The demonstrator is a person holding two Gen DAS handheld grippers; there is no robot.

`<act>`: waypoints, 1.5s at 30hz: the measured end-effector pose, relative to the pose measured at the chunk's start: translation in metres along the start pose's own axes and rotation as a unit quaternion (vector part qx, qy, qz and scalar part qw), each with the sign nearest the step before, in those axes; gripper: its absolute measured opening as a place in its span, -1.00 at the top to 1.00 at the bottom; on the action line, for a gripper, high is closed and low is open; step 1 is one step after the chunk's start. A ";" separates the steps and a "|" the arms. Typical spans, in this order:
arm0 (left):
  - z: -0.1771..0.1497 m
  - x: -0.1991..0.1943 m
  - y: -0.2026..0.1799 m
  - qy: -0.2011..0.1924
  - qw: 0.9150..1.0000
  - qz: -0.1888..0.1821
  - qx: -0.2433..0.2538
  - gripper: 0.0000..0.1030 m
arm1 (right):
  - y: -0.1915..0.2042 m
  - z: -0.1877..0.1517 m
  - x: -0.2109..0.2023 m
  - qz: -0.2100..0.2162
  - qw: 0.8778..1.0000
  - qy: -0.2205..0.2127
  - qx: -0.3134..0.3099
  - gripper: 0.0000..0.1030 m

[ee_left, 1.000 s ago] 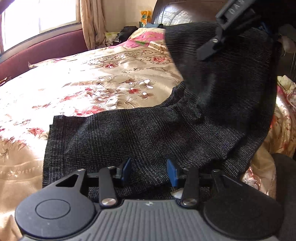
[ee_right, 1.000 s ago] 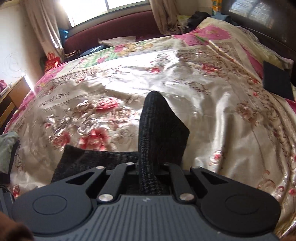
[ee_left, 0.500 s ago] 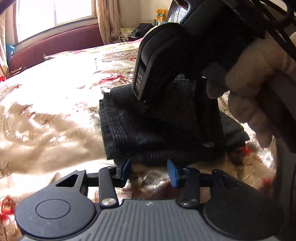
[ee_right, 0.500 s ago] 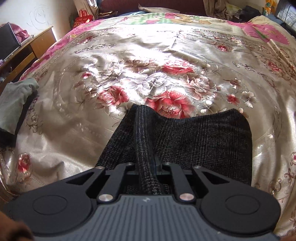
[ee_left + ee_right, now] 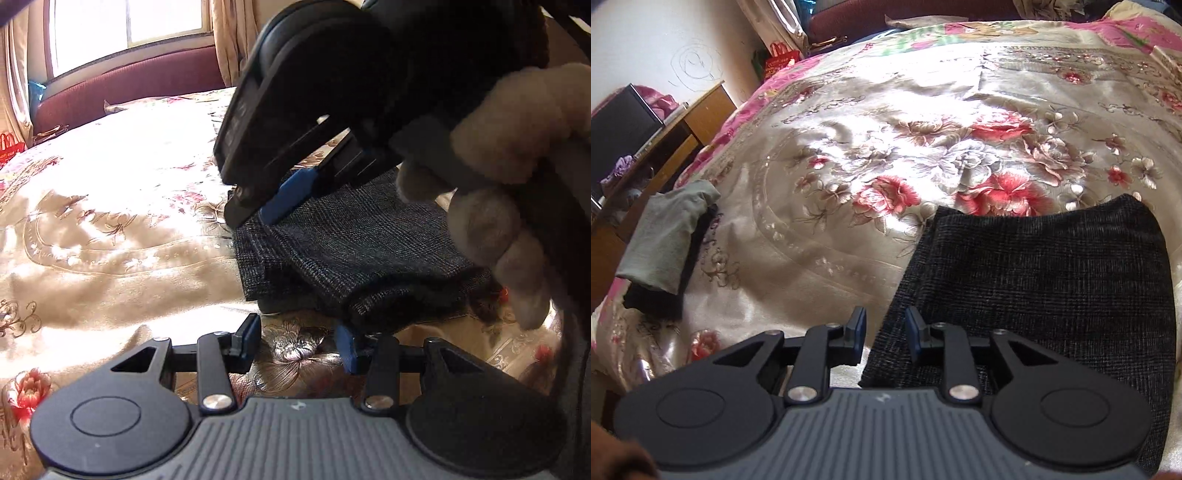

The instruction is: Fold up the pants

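Pants (image 5: 1034, 288), dark grey checked fabric, lie folded into a thick stack on the bed (image 5: 886, 129), spread out just ahead of the right gripper (image 5: 884, 334). And those fingers (image 5: 857, 330) are parted, nothing between them: the blue-padded left one sits over the floral bedspread, the right one over the near left edge of the folded cloth. From the left wrist camera, the same pants (image 5: 351, 251) show as a layered bundle, folded edge facing the lens, lying a little ahead and to the right of the left gripper (image 5: 299, 341). Its fingers (image 5: 248, 338) are spread wide too, gripping nothing, with shiny bedspread visible in the gap; the right-hand finger sits just below the bundle's near edge, and whether it touches I cannot tell. Above the pants in that view, the right gripper (image 5: 280, 206) comes in from the upper right, held by a gloved hand (image 5: 509, 192), its blue pad tip down at the far left corner of the cloth. Off to the left of the right gripper's fingers, a grey garment (image 5: 665, 236) lies over something dark at the bed's edge, with a wooden desk (image 5: 665, 140) beyond it.
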State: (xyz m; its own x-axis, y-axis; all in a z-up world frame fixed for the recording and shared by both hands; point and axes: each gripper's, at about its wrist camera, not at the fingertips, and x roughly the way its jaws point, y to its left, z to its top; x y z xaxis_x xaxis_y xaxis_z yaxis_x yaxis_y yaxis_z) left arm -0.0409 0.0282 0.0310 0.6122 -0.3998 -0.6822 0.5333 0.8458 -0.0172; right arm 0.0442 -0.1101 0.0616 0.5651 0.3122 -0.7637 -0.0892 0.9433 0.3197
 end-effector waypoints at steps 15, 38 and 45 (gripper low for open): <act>0.010 -0.009 0.000 0.005 0.999 0.038 -0.039 -0.11 | -0.049 -0.041 -0.035 -0.137 0.986 -0.044 -0.083 0.54; 0.013 0.020 -0.012 0.058 0.993 0.102 0.005 -0.26 | -0.082 -0.064 -0.047 -0.109 0.992 -0.058 -0.029 0.54; 0.014 0.005 -0.010 0.045 0.993 0.114 0.000 -0.27 | -0.083 -0.067 -0.049 -0.108 0.992 -0.062 -0.028 0.54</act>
State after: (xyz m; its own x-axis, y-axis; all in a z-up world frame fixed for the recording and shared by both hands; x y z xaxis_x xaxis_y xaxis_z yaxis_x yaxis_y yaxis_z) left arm -0.0355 0.0129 0.0379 0.6617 -0.1656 -0.7313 0.3877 0.9104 0.1446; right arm -0.0308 -0.1958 0.0347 0.6725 0.0901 -0.7346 0.0010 0.9925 0.1226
